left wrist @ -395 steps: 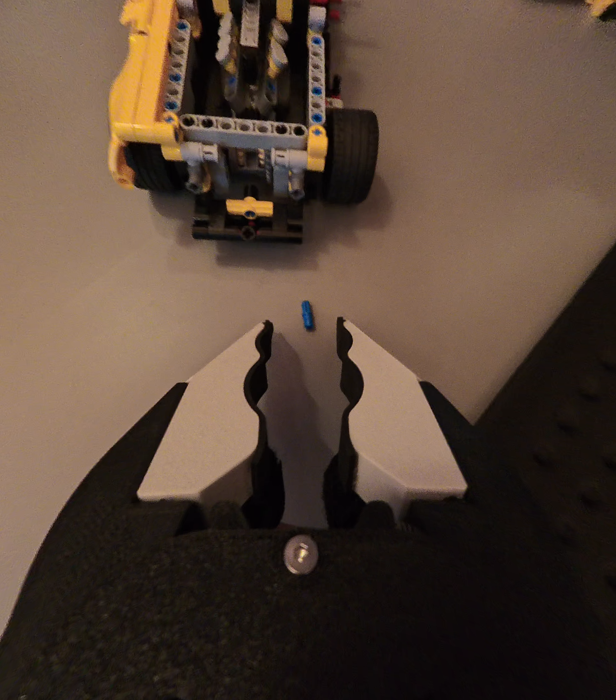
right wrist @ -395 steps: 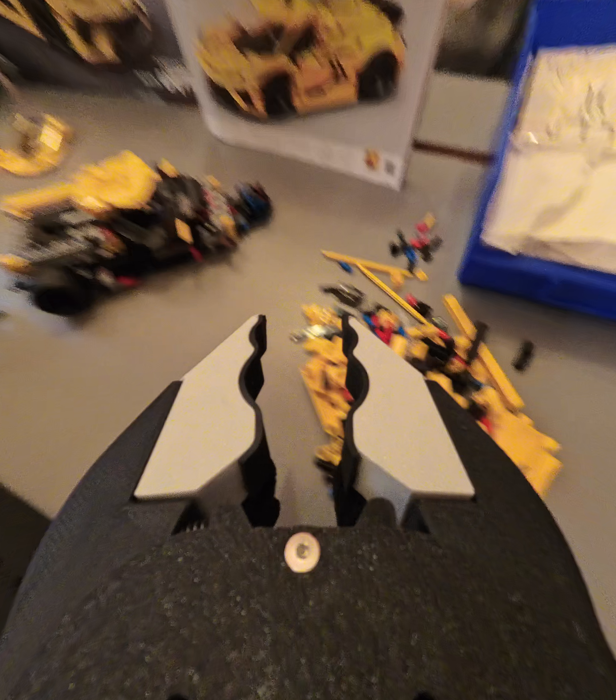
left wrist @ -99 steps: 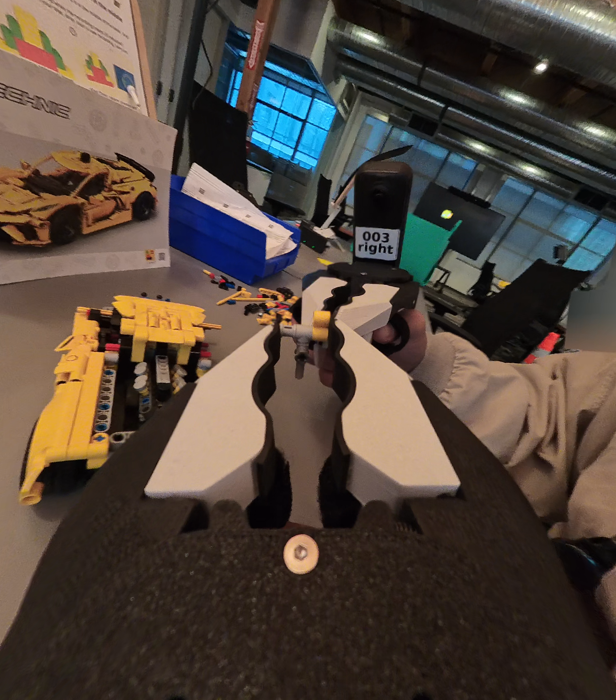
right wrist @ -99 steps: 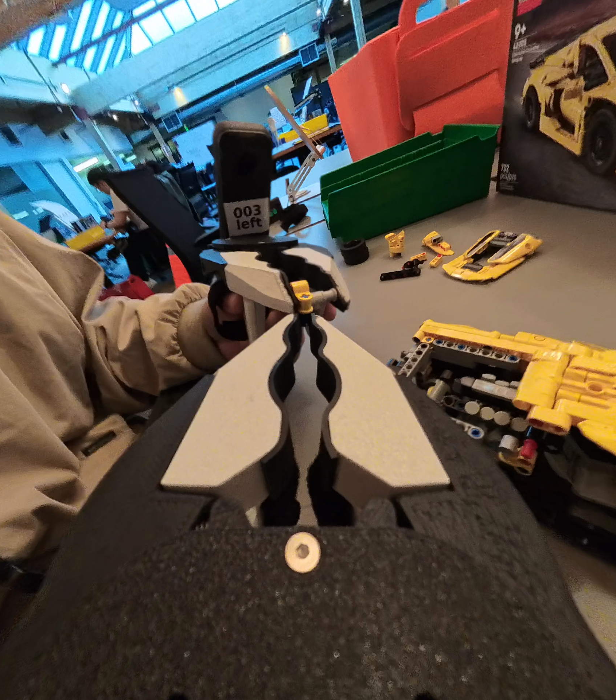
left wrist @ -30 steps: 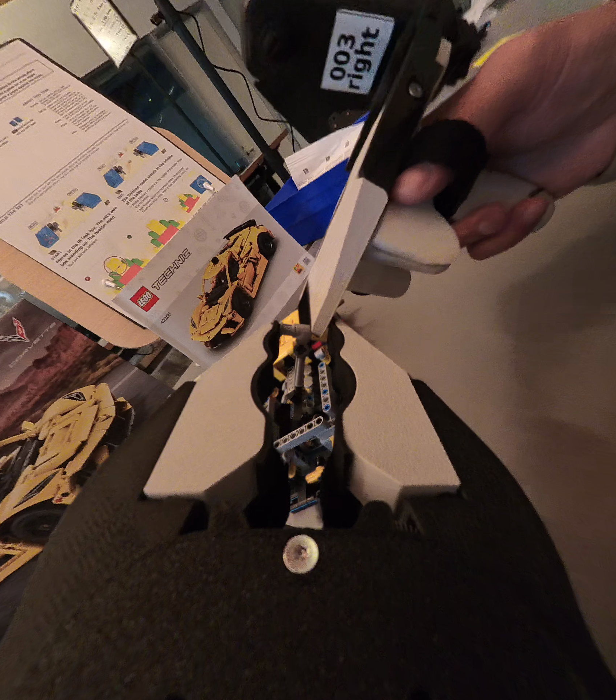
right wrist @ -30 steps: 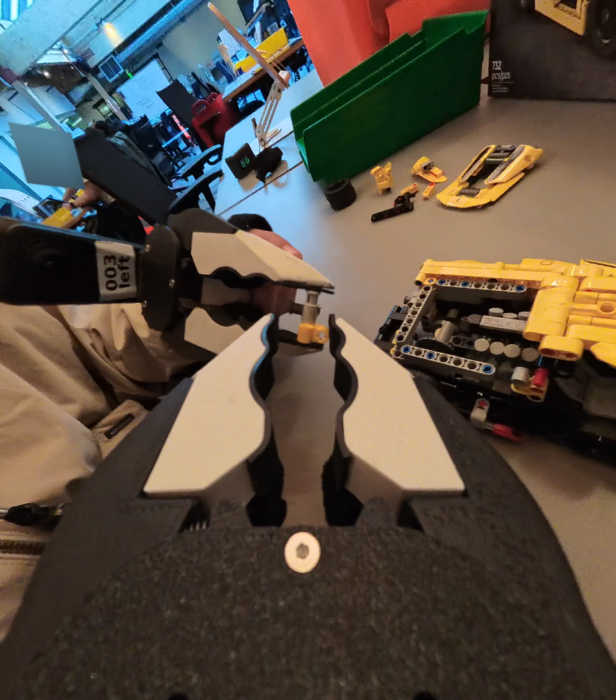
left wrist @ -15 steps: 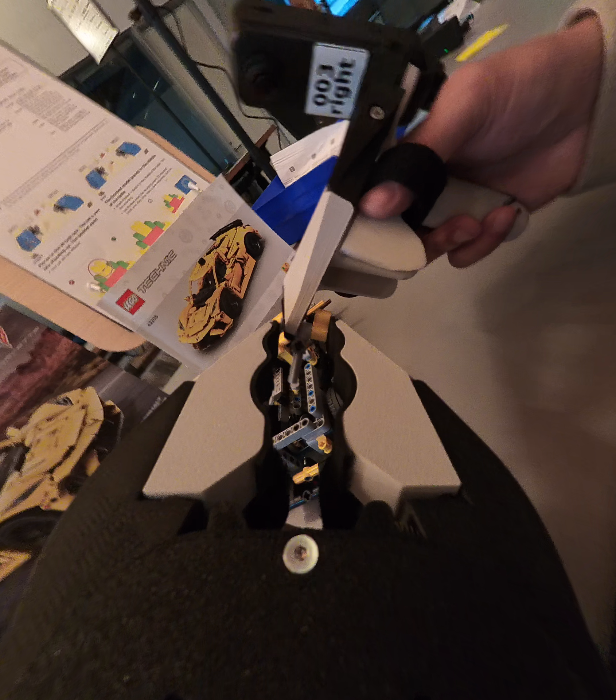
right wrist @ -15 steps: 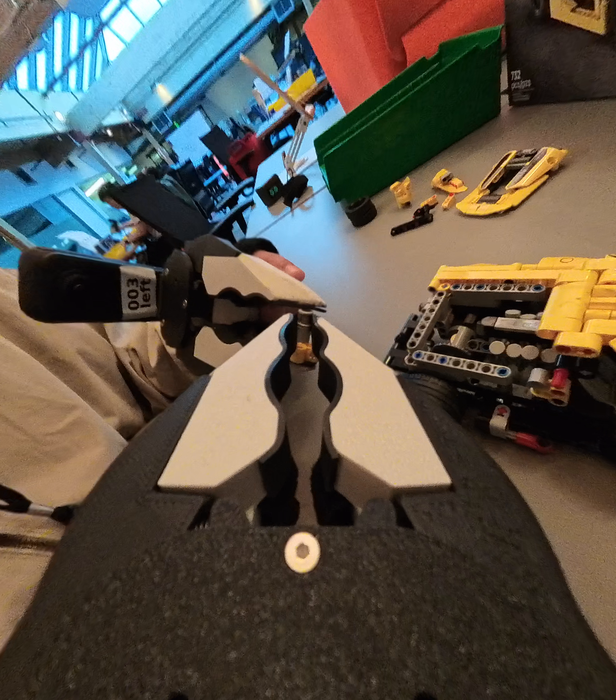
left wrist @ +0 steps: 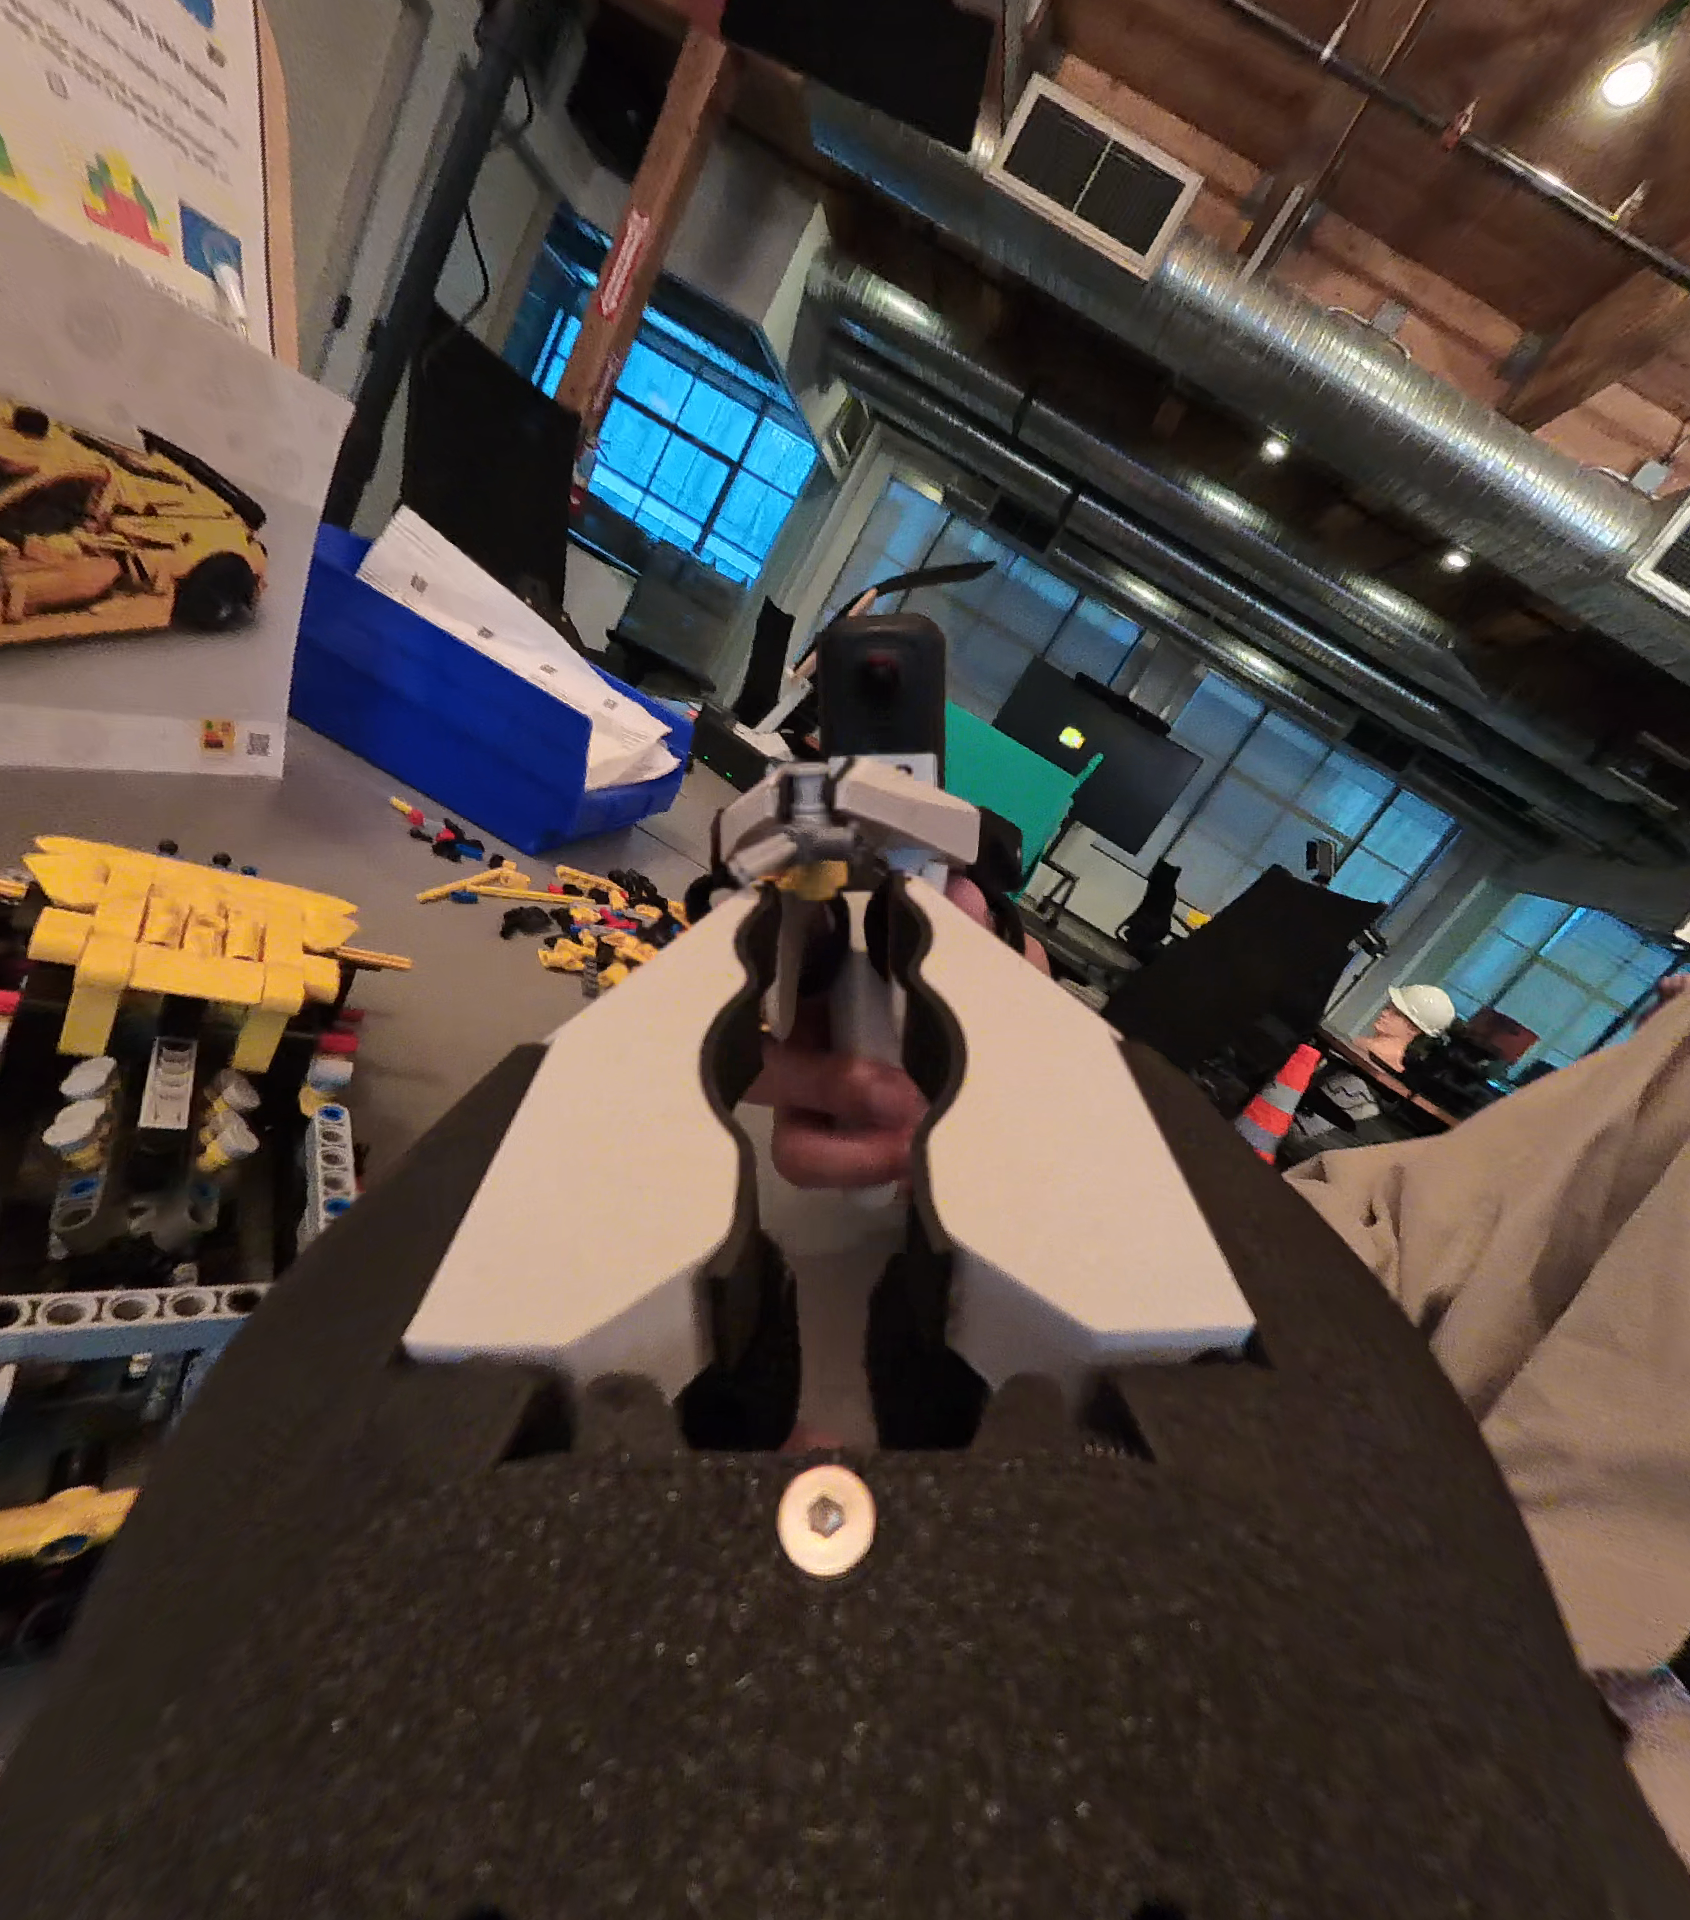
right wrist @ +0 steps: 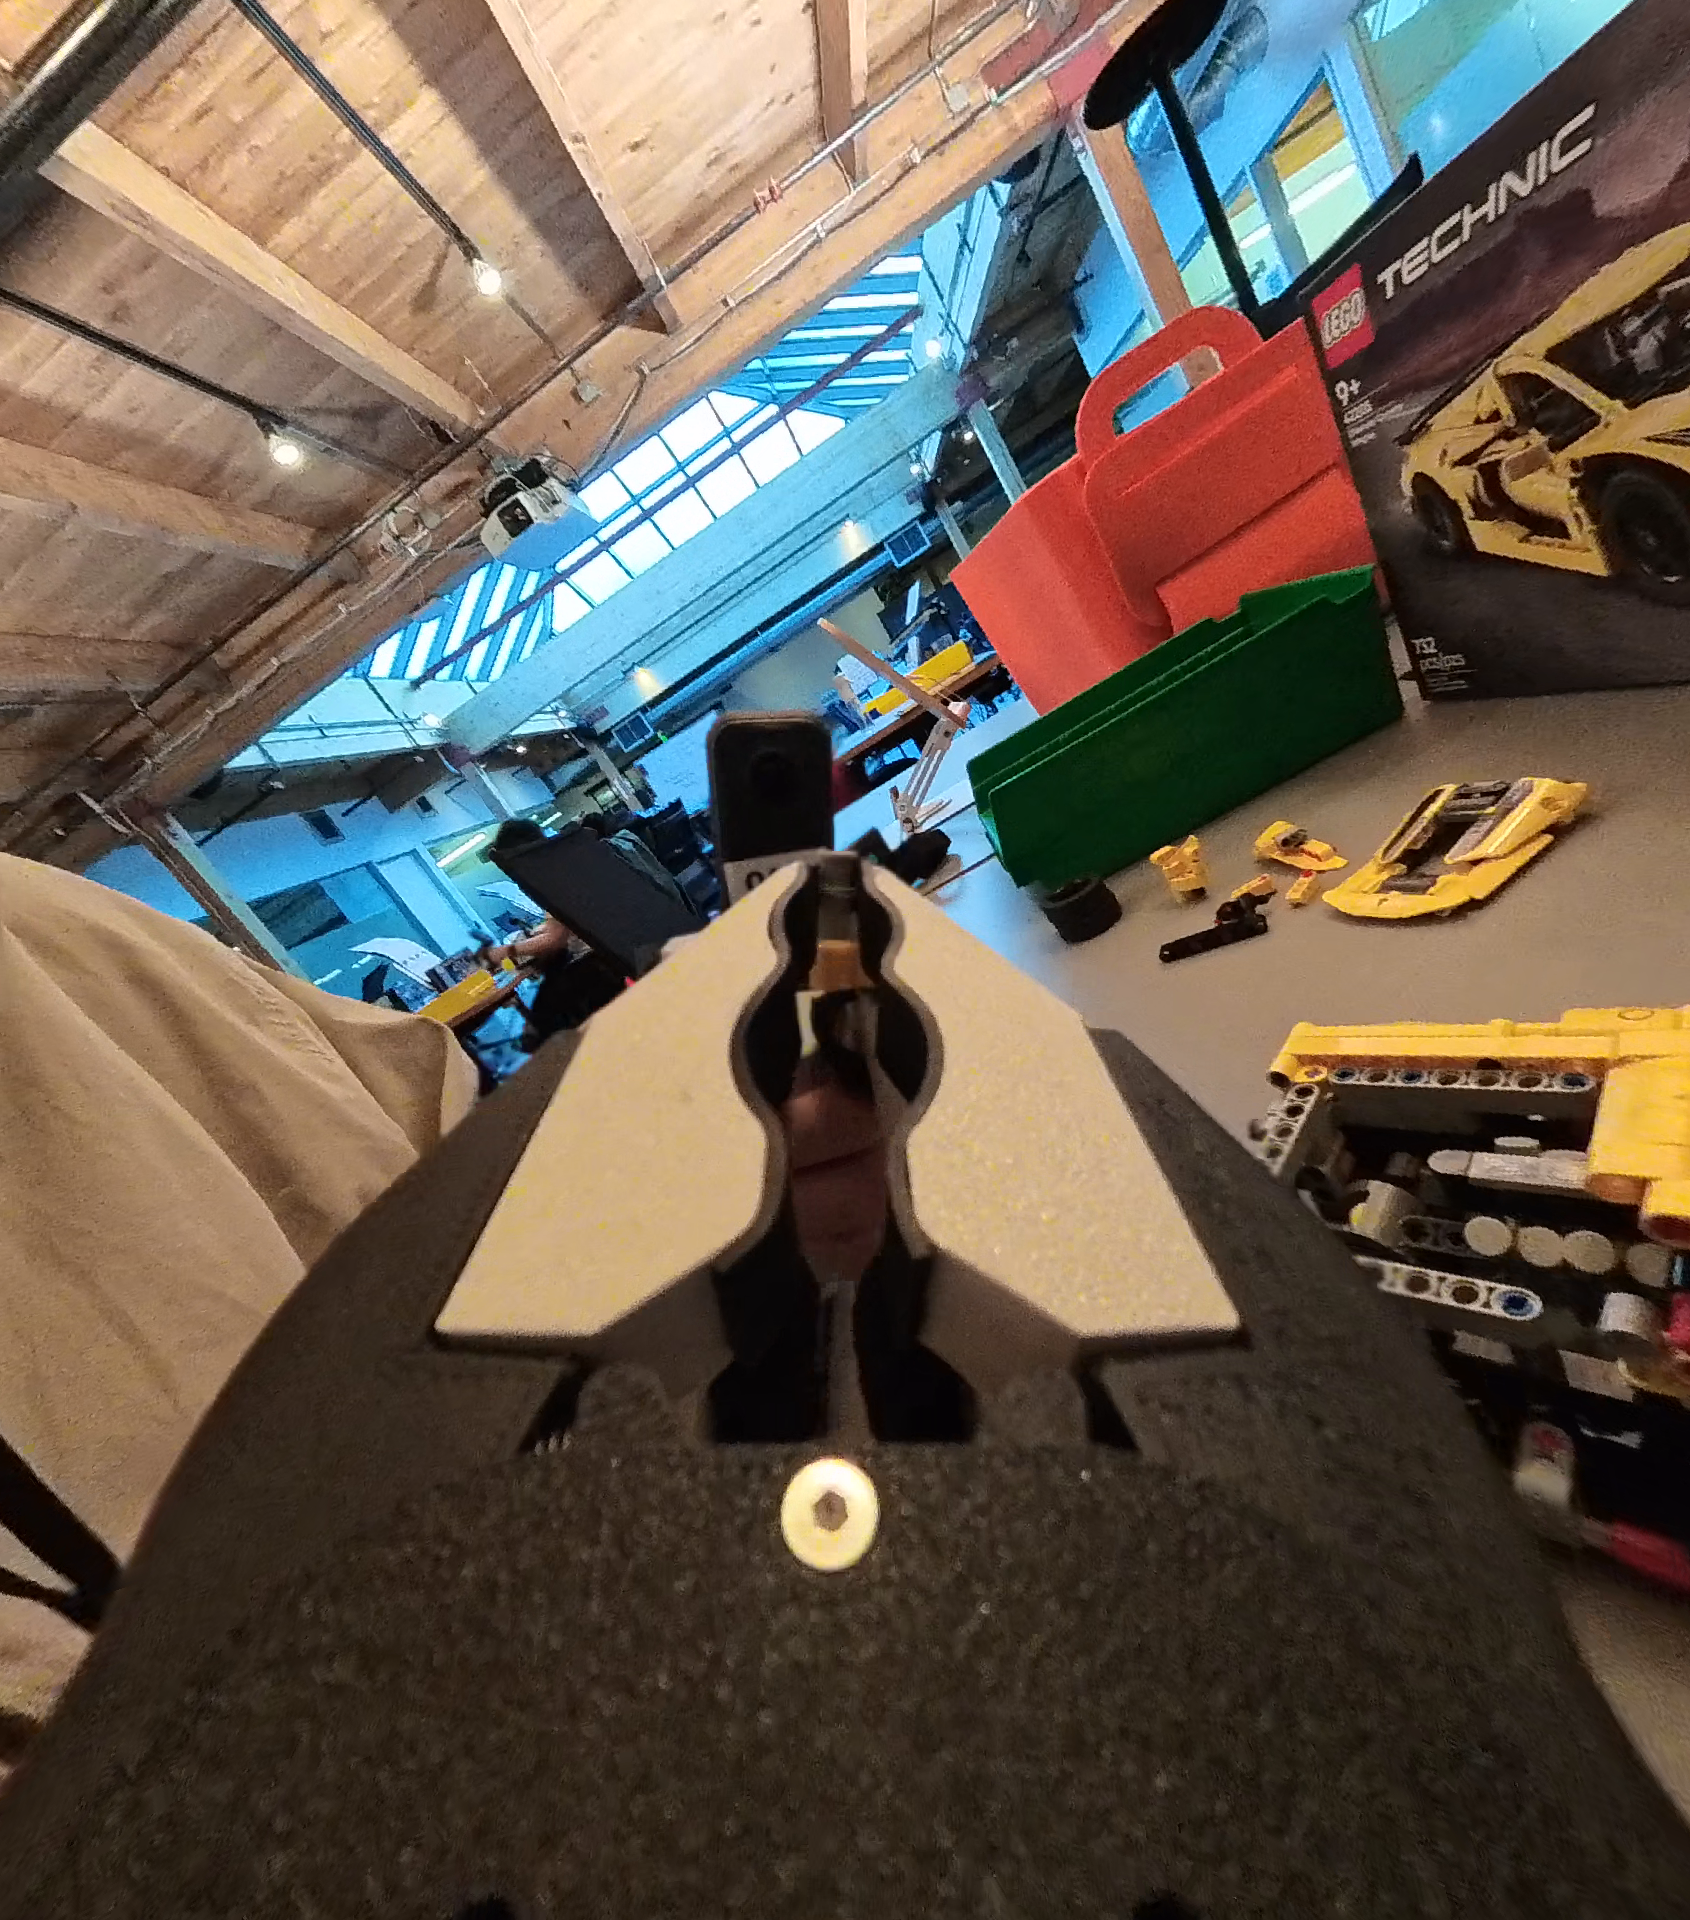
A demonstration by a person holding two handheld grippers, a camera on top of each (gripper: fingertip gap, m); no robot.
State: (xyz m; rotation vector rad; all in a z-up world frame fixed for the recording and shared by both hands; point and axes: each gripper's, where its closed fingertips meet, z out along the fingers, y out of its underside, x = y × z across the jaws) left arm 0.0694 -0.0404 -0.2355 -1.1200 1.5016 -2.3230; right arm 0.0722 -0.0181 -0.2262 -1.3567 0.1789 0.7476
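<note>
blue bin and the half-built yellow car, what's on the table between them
In the left wrist view, loose yellow, black and red pieces lie scattered on the table between the blue bin and the yellow car.

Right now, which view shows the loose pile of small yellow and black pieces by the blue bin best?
The left wrist view: the loose pile lies on the grey table near the blue bin, beyond the half-built yellow car. The right wrist view misses that pile; it shows other scattered parts by the green bin.

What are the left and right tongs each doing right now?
Left tongs: shut on the small grey-and-yellow piece.
Right tongs: shut on the same piece, from the opposite end.
</note>
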